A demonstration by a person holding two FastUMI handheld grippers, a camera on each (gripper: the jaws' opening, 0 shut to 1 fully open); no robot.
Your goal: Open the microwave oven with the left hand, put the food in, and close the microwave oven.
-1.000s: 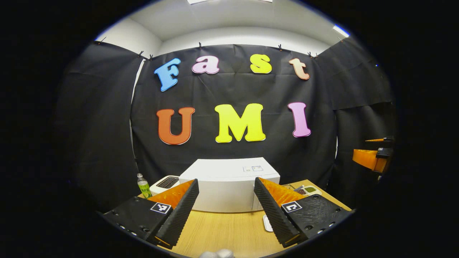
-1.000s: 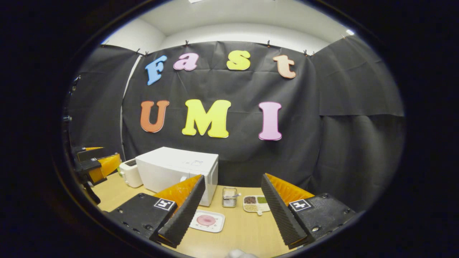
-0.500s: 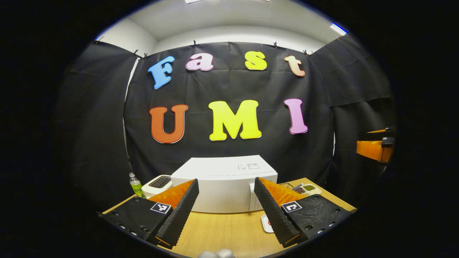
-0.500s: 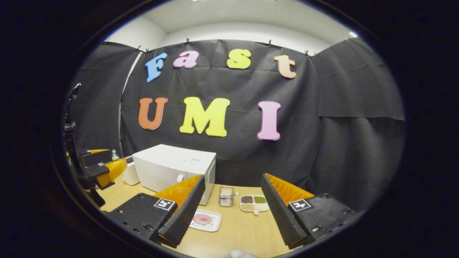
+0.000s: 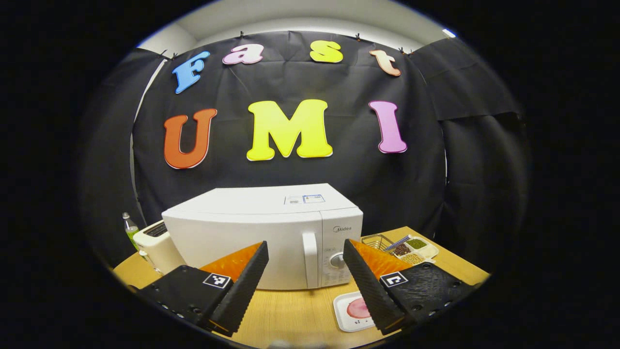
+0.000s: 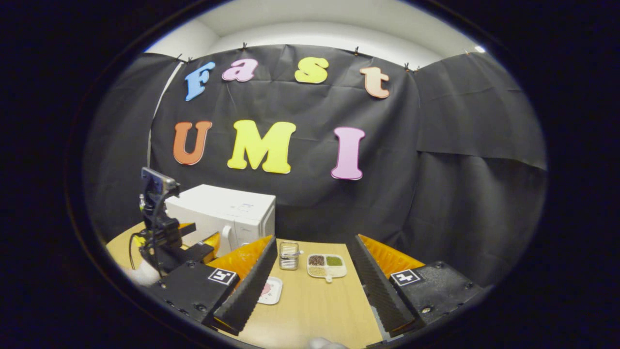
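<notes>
The microwave (image 5: 264, 237) stands shut on the worktop (image 5: 295, 315), its vertical door handle (image 5: 310, 259) seen just ahead between the parted, empty jaws of the left gripper (image 5: 305, 271). The handle should be squarely straddled before the jaws are closed, then pulled outward along the door's arc. The right gripper (image 6: 312, 274) is held wide apart and empty over the worktop, the plate of food (image 5: 352, 310) lying to the microwave's front right.

wooden table (image 5: 295, 315), microwave (image 5: 252, 242), toaster (image 5: 152, 245), plate (image 5: 346, 310)

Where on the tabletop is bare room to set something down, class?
Bare wood lies before the microwave, left of the plate, and before the divided dish nearer the right gripper. Crowded: between microwave, basket and dish.
</notes>
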